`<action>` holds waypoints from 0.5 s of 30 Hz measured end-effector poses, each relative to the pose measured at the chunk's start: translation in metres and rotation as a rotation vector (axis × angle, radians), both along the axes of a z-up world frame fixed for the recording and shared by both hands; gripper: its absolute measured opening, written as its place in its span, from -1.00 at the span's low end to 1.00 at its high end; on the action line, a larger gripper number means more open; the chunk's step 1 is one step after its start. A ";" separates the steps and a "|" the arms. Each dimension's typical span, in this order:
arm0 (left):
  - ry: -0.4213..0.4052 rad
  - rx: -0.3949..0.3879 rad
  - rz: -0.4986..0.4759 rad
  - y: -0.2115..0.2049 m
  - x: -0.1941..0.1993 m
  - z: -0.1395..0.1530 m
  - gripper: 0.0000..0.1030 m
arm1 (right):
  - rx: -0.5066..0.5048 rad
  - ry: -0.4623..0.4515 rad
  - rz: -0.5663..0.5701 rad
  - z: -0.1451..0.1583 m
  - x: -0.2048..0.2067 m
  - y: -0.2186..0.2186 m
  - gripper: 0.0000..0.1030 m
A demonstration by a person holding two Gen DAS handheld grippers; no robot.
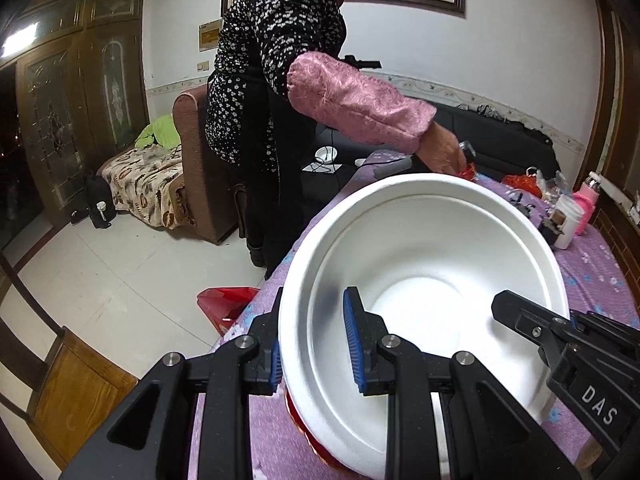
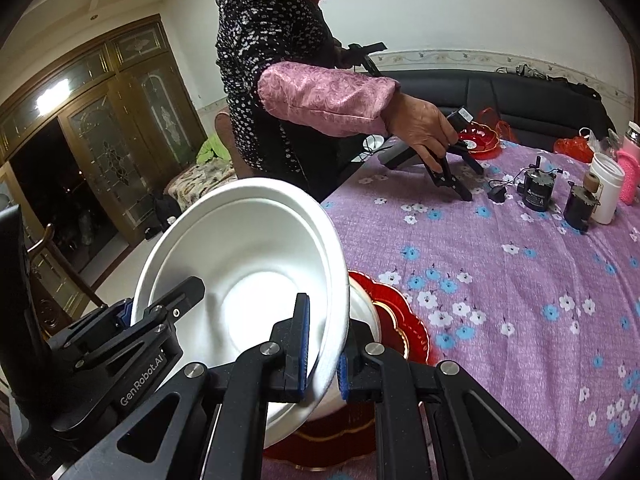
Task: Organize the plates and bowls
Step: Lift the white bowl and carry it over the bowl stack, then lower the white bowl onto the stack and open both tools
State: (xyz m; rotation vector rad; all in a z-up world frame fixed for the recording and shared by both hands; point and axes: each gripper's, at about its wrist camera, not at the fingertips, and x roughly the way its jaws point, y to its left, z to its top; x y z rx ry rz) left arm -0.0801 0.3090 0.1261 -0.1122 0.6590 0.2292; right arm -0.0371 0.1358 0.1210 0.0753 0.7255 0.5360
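A table (image 2: 520, 300) under a purple flowered cloth fills the right half of the right wrist view, from about one o'clock round to five. A person in a dark speckled jacket with a pink oversleeve (image 2: 320, 98) stands at the table's far edge near twelve o'clock, one hand (image 2: 424, 124) reaching down to a black tool resting on the cloth. Nearest the cameras is a white bowl (image 1: 424, 280), tilted with its open side toward the lenses, its inside bare; in the left wrist view it takes up the centre and lower right, in the right wrist view the lower left at about seven o'clock. The left gripper (image 1: 316, 348) is clamped on the bowl's rim at nine o'clock of the bowl, one blue pad outside and one inside. The right gripper (image 2: 324, 360) pinches the opposite rim the same way, at about four o'clock of the bowl in its own view. Beneath the bowl lies a red plate with a gold edge (image 2: 400, 320), showing at five o'clock of the bowl. A second red dish (image 2: 478, 140) sits far across the table near the person's hand. At two o'clock stand a white cup (image 2: 606, 188) and two small black motors (image 2: 538, 194)
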 end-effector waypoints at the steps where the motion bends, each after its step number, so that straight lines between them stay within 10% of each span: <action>1: 0.010 0.008 0.000 0.000 0.006 -0.003 -0.53 | -0.006 0.003 -0.005 -0.002 0.004 0.002 -0.74; 11: 0.074 0.065 0.000 -0.003 0.034 -0.028 -0.51 | 0.000 0.121 -0.050 -0.037 0.036 0.002 -0.74; 15: 0.073 0.082 0.007 -0.003 0.032 -0.033 -0.13 | -0.005 0.129 -0.043 -0.044 0.038 0.004 -0.71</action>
